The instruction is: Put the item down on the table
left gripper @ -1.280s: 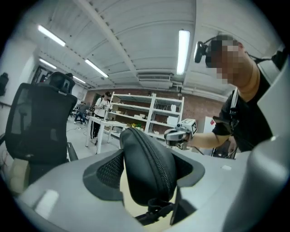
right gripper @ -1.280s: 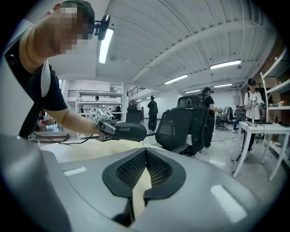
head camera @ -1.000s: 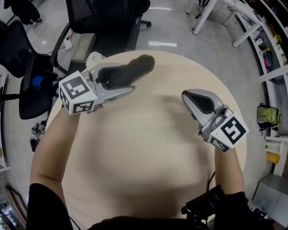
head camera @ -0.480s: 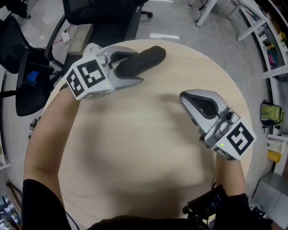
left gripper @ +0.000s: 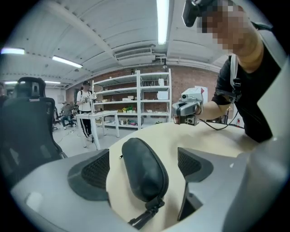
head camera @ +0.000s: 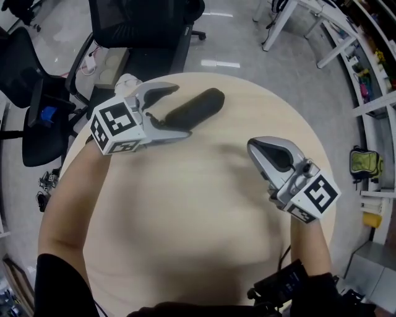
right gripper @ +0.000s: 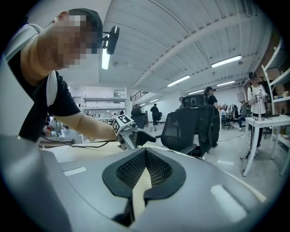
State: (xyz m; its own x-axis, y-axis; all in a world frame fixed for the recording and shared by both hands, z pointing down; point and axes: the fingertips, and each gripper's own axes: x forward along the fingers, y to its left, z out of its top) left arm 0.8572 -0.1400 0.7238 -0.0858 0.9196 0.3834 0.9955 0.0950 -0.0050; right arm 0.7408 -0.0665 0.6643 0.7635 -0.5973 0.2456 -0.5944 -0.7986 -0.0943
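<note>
A black zipped case (head camera: 197,106) lies on the round beige table (head camera: 185,204), near its far edge. My left gripper (head camera: 180,111) is open around the case's near end; its jaws have just been opening, and the case stays between them. In the left gripper view a strip of table shows on each side of the case (left gripper: 142,170), so neither pad (left gripper: 90,171) presses on it. My right gripper (head camera: 255,145) hovers over the table's right side, shut and empty, with its pads (right gripper: 156,168) meeting at the tip.
Black office chairs (head camera: 145,25) stand just beyond the table, one more at the left (head camera: 28,68). White desk legs (head camera: 291,18) and shelving (head camera: 371,74) are at the upper right. People stand far off in both gripper views. A black device (head camera: 281,286) sits at my waist.
The left jaws have spread apart and let go of the black case, which now rests on the table. The left gripper sank a little. The right gripper kept its place.
</note>
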